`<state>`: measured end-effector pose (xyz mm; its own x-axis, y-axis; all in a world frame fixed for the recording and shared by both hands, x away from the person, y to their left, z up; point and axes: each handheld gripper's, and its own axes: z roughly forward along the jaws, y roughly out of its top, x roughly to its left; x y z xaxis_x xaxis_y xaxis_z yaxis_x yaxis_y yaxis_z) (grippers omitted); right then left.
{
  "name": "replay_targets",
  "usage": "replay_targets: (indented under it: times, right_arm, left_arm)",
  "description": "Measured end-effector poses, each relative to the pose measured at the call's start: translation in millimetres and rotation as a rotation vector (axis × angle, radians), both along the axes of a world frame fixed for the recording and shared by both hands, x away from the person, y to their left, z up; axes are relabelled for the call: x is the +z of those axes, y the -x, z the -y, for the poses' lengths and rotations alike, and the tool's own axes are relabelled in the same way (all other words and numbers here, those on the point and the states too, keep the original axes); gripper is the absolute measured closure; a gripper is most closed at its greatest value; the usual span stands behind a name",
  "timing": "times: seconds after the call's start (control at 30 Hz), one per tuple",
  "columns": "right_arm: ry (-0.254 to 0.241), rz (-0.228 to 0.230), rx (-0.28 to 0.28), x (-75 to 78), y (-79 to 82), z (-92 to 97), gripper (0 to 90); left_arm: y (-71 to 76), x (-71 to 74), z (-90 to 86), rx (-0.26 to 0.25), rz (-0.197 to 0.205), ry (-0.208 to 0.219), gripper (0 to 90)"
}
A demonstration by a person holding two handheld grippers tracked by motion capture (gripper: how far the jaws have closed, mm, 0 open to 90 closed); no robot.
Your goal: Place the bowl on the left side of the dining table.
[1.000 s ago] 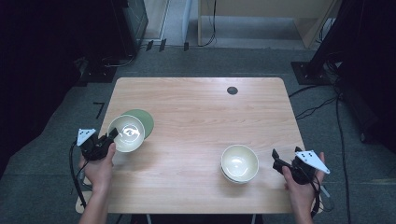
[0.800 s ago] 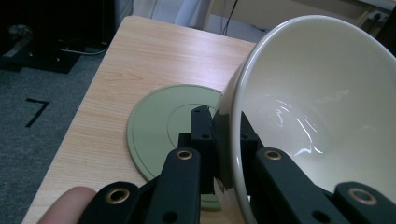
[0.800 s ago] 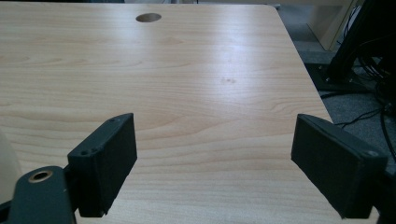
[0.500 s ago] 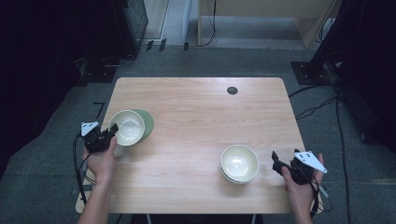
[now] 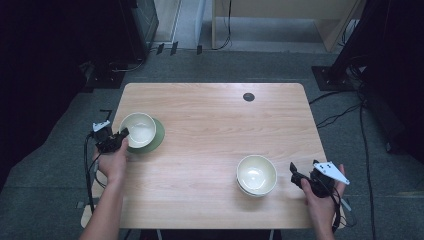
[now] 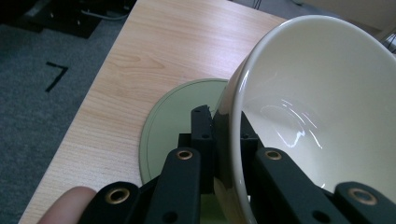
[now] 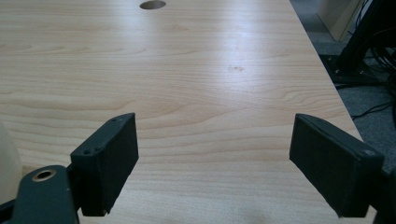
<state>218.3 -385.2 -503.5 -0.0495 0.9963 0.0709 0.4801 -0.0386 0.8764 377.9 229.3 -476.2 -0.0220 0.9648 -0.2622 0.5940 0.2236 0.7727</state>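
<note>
My left gripper (image 5: 116, 139) has carried the cream bowl (image 5: 137, 129) back over the green plate (image 5: 156, 136) since a second ago, when it hung tilted just off the plate's near edge; now it sits lower, mouth facing nearly straight up, at the tabletop's (image 5: 210, 120) left side. My left fingers (image 6: 201, 135) are clamped on its rim. My right gripper (image 5: 301, 179) has kept still beside the stacked bowls (image 5: 256, 174), fingers (image 7: 109, 161) wide apart over bare wood.
</note>
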Motion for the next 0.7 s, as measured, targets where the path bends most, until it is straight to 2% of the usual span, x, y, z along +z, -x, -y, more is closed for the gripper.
replay_targets:
  times: [0.07,0.13,0.23,0.33,0.4,0.57,0.7]
  right_arm:
    - [-0.001,-0.002,0.001,-0.1,-0.3,-0.5,15.9]
    - [-0.002,-0.002,0.004,-0.1,-0.5,-0.7,16.0]
    - [0.001,-0.002,0.007,0.1,-0.3,-1.1,16.0]
    - [0.001,-0.003,0.007,-0.1,-0.5,-0.8,16.1]
    - [0.000,-0.003,0.004,0.0,-0.3,-0.7,16.1]
    - [0.002,-0.007,0.002,-0.4,-0.6,-0.6,16.2]
    - [0.005,-0.008,0.003,-0.6,-1.1,-1.2,16.3]
  left_arm:
    - [-3.1,-1.2,-0.4,0.008,-0.014,-0.004,84.4]
    - [-4.7,-3.3,-1.5,0.014,-0.027,0.019,84.4]
    - [-6.9,-5.9,-0.5,0.016,-0.045,0.019,84.4]
    - [-9.7,-8.6,0.2,0.028,-0.064,0.038,84.4]
    - [-11.5,-8.8,-1.2,0.044,-0.081,0.056,84.4]
    - [-16.9,-6.5,-2.7,0.080,-0.118,0.063,84.4]
    - [-19.3,-6.7,-3.9,0.088,-0.137,0.072,84.4]
